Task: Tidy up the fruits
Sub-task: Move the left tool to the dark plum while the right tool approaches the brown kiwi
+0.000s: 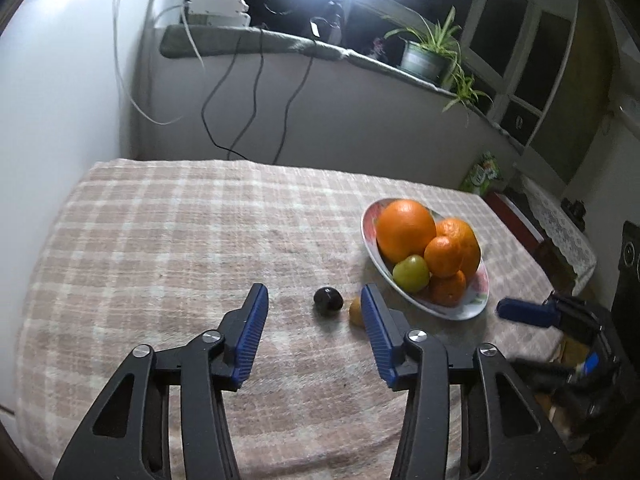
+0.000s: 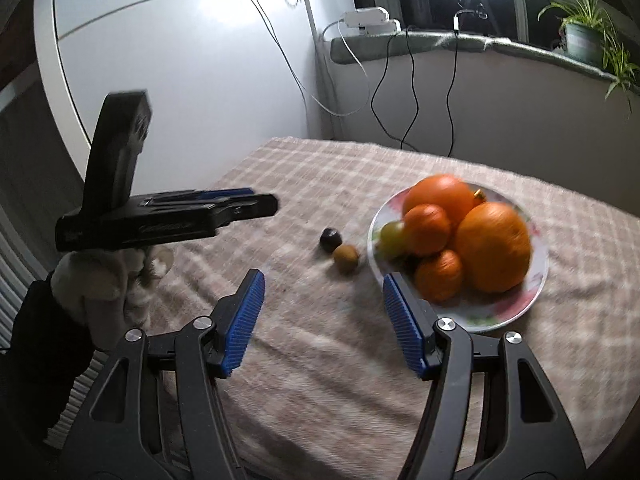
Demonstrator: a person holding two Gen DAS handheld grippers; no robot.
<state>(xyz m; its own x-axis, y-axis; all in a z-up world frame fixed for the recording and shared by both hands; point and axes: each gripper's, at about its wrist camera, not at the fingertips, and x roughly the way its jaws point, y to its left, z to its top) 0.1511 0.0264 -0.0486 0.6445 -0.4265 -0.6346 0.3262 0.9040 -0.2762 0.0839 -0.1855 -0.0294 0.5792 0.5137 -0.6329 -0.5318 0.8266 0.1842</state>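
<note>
A flowered plate (image 1: 460,314) (image 2: 500,320) on the checked tablecloth holds a pile of oranges (image 1: 406,230) (image 2: 494,248) and one green fruit (image 1: 411,273) (image 2: 390,236). Left of the plate, on the cloth, lie a small dark fruit (image 1: 328,300) (image 2: 330,239) and a brownish one (image 1: 355,312) (image 2: 346,258), close together. My left gripper (image 1: 314,294) is open and empty, with the dark fruit just beyond its tips. My right gripper (image 2: 323,278) is open and empty too, short of both loose fruits. Each gripper also shows in the other's view, the right gripper (image 1: 520,312) and the left gripper (image 2: 240,204).
The table's cloth (image 1: 180,240) reaches a white fridge (image 2: 180,80) on the left and a wall with hanging cables (image 1: 256,100) behind. A window ledge carries a potted plant (image 1: 426,56) and a bright lamp. A gloved hand (image 2: 100,292) holds the left gripper.
</note>
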